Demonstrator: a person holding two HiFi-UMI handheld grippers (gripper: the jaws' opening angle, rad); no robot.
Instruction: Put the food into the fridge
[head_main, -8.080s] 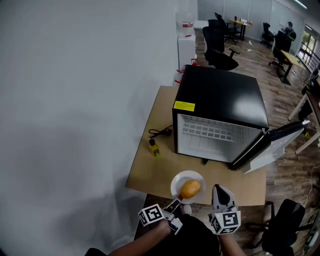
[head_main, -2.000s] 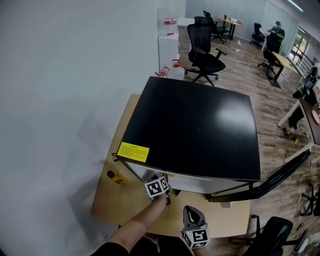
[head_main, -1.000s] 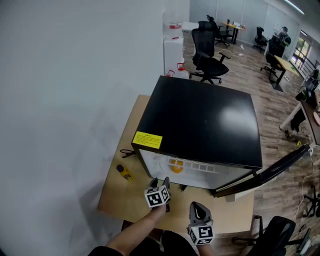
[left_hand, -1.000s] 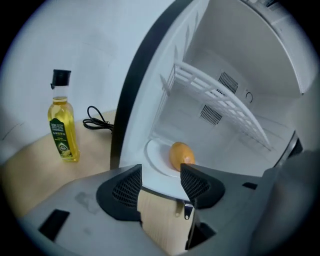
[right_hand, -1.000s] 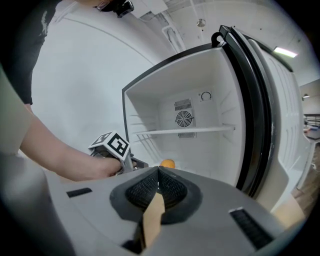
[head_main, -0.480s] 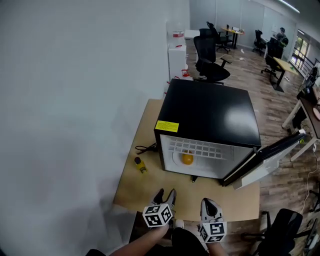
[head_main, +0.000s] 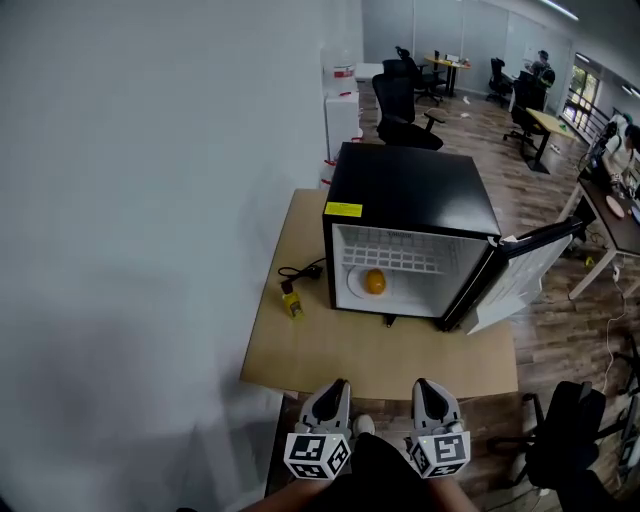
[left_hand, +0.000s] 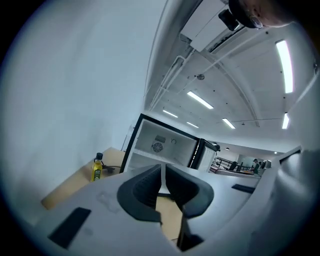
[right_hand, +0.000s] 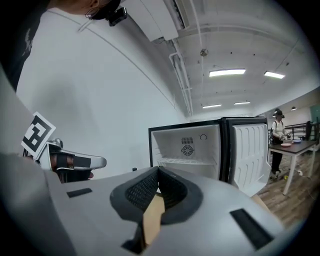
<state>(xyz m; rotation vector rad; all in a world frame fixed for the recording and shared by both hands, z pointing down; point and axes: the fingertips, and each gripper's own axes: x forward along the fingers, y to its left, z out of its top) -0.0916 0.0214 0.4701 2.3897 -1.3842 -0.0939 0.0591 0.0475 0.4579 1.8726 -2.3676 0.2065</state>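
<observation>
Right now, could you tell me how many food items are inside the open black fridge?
1: the round orange food on a white plate in the fridge, below its wire shelf; corners may be hidden.

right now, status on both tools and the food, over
Left tool empty, jaws just closing; right tool shut, empty. Orange food on plate inside fridge. Door open, nothing blocking.
</observation>
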